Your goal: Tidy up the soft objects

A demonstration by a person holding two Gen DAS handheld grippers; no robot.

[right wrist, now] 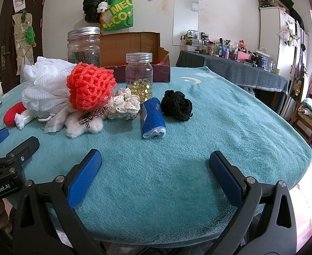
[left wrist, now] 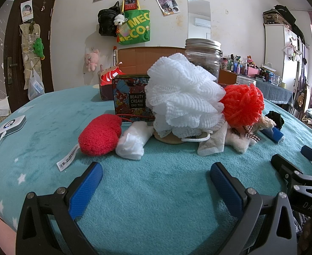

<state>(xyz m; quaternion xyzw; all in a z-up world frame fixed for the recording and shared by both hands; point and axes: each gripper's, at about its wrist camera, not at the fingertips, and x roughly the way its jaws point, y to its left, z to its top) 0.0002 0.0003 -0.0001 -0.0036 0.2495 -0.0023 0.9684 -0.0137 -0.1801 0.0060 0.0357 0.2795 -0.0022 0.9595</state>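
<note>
Left gripper point(left wrist: 156, 182) and right gripper point(right wrist: 155, 170): jaws spread wide, holding nothing, poised short of the soft pile; white mesh pouf point(left wrist: 181, 93) tops it mid-blanket point(right wrist: 219, 131), leaving 2 approach lines clear

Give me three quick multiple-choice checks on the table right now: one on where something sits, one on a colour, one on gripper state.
1. Where does the blue roll lie?
A. Inside the cardboard box
B. On the teal cloth, just left of the black mesh
C. On top of the white pouf

2. What colour is the knitted heart?
A. Red
B. Green
C. Black

3. How do both grippers stand?
A. Both shut on the pouf
B. Left shut, right open
C. Both open, holding nothing

Answers:
1 B: the roll rests on the teal cloth beside the black mesh.
2 A: the heart is plainly red.
3 C: the left gripper and right gripper show wide gaps with only cloth between.
</note>
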